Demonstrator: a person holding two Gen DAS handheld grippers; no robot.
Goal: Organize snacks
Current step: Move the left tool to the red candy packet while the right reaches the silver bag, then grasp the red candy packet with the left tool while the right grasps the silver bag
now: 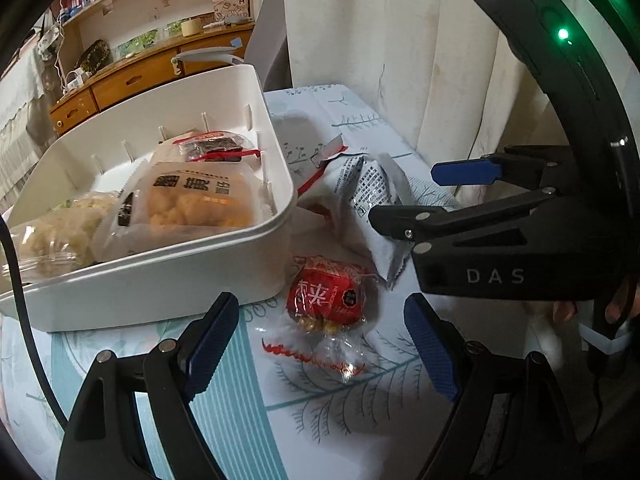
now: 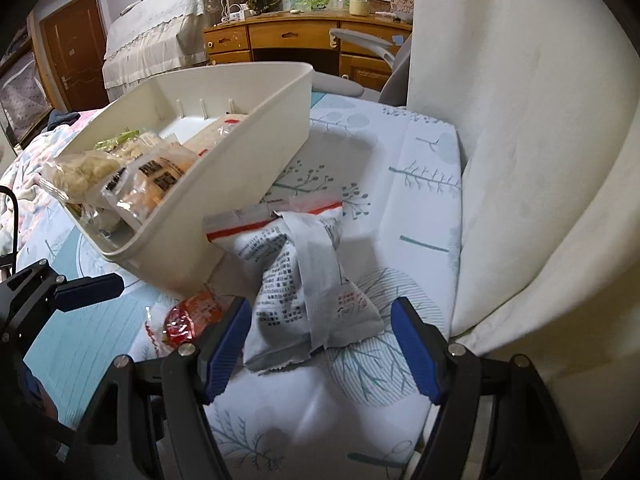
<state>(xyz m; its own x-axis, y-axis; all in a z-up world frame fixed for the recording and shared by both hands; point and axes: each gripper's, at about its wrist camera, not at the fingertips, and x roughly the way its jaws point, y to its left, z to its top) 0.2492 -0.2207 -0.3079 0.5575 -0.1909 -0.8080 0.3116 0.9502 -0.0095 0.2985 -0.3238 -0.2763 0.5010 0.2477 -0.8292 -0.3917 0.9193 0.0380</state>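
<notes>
A white bin [image 1: 168, 276] holds several snack packs, among them an orange one [image 1: 196, 200]; the bin also shows in the right wrist view [image 2: 224, 184]. A small red snack pack [image 1: 332, 300] lies on the tablecloth right of the bin, between the open jaws of my left gripper [image 1: 320, 344]; in the right wrist view it [image 2: 188, 320] is partly hidden. A white printed snack bag [image 2: 304, 280] lies beside the bin, between the open jaws of my right gripper [image 2: 320, 344]. That bag [image 1: 368, 192] and the right gripper [image 1: 404, 196] also show in the left wrist view.
A leaf-patterned tablecloth [image 2: 400, 152] covers the table. A cream curtain [image 2: 520, 120] hangs along the right side. A grey chair [image 1: 272, 40] and a wooden desk [image 2: 304, 36] stand behind. Bedding [image 2: 24, 184] lies to the left.
</notes>
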